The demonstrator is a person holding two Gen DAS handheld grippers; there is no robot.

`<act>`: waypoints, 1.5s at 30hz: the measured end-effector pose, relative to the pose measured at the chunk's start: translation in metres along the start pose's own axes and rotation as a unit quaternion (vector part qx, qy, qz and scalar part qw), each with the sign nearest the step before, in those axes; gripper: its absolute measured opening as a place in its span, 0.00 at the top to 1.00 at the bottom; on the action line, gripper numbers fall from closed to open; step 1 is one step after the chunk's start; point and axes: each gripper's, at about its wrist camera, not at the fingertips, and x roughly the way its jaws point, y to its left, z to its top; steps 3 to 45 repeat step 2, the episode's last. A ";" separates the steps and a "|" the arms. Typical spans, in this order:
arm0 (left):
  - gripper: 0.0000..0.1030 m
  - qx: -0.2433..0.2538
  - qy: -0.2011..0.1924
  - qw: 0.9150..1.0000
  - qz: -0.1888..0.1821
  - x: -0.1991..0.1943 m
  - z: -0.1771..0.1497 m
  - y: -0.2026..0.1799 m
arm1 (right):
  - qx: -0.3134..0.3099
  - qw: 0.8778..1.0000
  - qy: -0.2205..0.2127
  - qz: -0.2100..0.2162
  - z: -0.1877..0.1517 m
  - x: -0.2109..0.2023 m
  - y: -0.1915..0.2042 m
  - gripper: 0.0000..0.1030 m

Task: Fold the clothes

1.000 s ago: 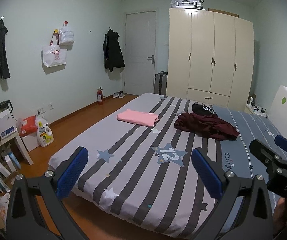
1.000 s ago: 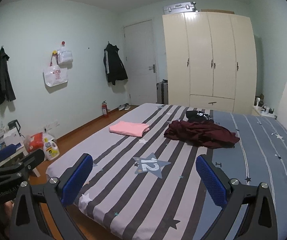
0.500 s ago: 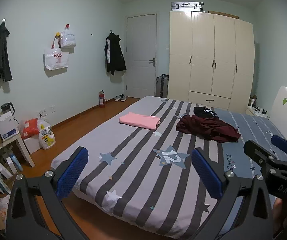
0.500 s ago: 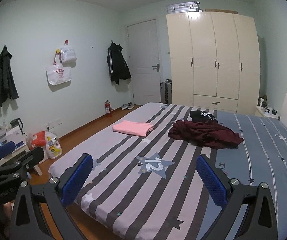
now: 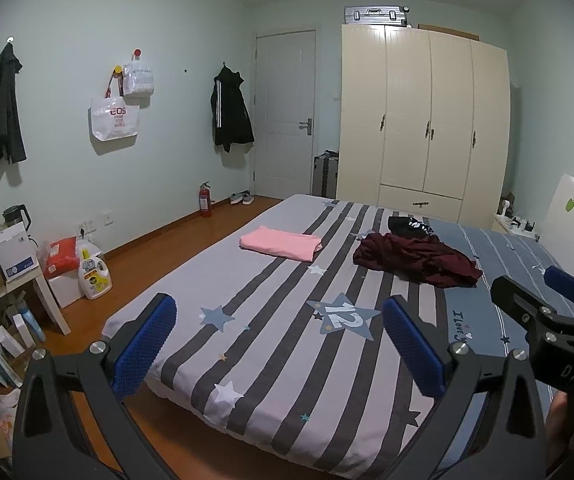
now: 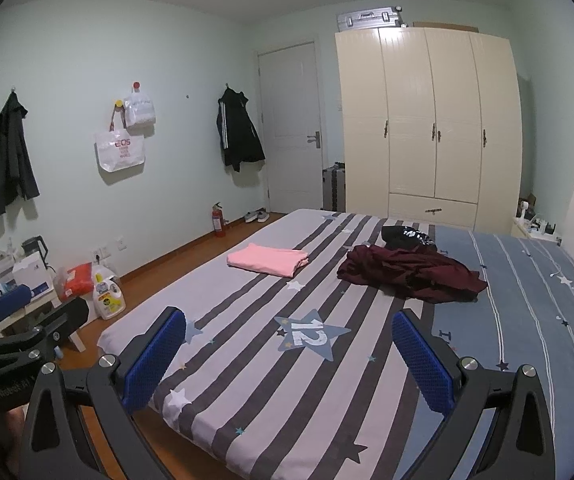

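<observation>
Two grippers are hanging over the near end of the striped grey star-print bedspread (image 5: 247, 344), both empty, neither touching cloth. Left gripper (image 5: 279, 344) is showing its blue-padded fingers (image 5: 145, 344) spread wide; right gripper (image 6: 289, 356) is likewise gaping, pads (image 6: 423, 364) well apart. Each is also showing at the edge of the other's view.

Task things, placed off the big "12" star patch (image 6: 311, 334) on the bedspread: crumpled maroon garment (image 6: 411, 274) is lying beyond the patch and to its right, bunched, unfolded. Small black printed garment (image 6: 405, 236) is lying just behind the maroon one, touching or nearly so. Folded pink garment (image 6: 267, 260) is sitting beyond the patch to the left, looking already done.

Judging the step: reaching for the maroon pile, task looking early, with two pieces left. Doing it well probably means going wide, pinching one layer at a hem or shoulder edge with each gripper, not the whole bundle, then dragging it toward the patch and spreading it flat before any fold. Risk: snagging the bedspread or the black piece along with it.
</observation>
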 end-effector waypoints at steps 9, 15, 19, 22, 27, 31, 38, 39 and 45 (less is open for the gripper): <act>0.01 -0.001 -0.004 1.000 0.003 -0.001 0.000 0.000 | -0.002 1.000 -0.001 0.000 0.000 -0.001 0.001 0.01; 0.01 -0.001 -0.004 1.000 0.003 -0.001 0.000 0.000 | -0.002 1.000 -0.001 0.000 0.000 -0.001 0.001 0.01; 0.01 -0.001 -0.004 1.000 0.003 -0.001 0.000 0.000 | -0.002 1.000 -0.001 0.000 0.000 -0.001 0.001 0.01; 0.01 -0.001 -0.004 1.000 0.003 -0.001 0.000 0.000 | -0.002 1.000 -0.001 0.000 0.000 -0.001 0.001 0.01; 0.01 -0.001 -0.004 1.000 0.003 -0.001 0.000 0.000 | -0.002 1.000 -0.001 0.000 0.000 -0.001 0.001 0.01; 0.01 -0.001 -0.004 1.000 0.003 -0.001 0.000 0.000 | -0.002 1.000 -0.001 0.000 0.000 -0.001 0.001 0.01; 0.01 -0.001 -0.004 1.000 0.003 -0.001 0.000 0.000 | -0.002 1.000 -0.001 0.000 0.000 -0.001 0.001 0.01; 0.01 -0.001 -0.004 1.000 0.003 -0.001 0.000 0.000 | -0.002 1.000 -0.001 0.000 0.000 -0.001 0.001 0.01; 0.01 -0.001 -0.004 1.000 0.003 -0.001 0.000 0.000 | -0.002 1.000 -0.001 0.000 0.000 -0.001 0.001 0.01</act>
